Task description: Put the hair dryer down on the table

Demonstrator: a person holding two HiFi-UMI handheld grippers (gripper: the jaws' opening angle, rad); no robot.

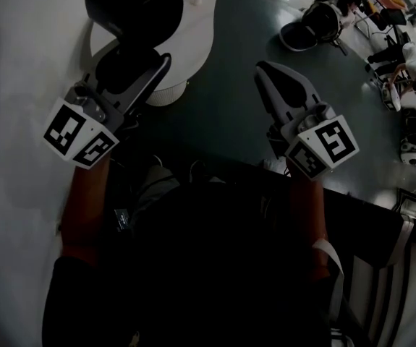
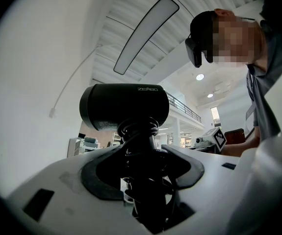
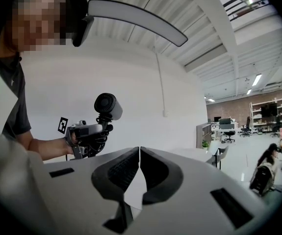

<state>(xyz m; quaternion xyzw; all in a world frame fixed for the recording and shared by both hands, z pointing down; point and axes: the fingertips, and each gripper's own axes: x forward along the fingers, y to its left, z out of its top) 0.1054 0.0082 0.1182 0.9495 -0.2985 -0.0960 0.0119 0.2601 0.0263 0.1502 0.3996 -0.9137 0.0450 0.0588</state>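
Clearance around the white table

The white table [image 1: 193, 27] is lying open along its curved edge in the upper centre of the frame, while the hair dryer [image 1: 132, 6], clamped in the left gripper [image 1: 132, 60], is occupying the space over its left part. The dark floor [image 1: 222, 129] is running unobstructed through the centre, where the right gripper [image 1: 265, 71] is hanging with jaws together. A pale wall [image 1: 19, 85] is closing off the left side. A dark-and-white object [image 1: 309, 27], a chair [image 1: 381, 13] and a seated person [image 1: 410, 60] are crowding the upper right, well apart from the table.
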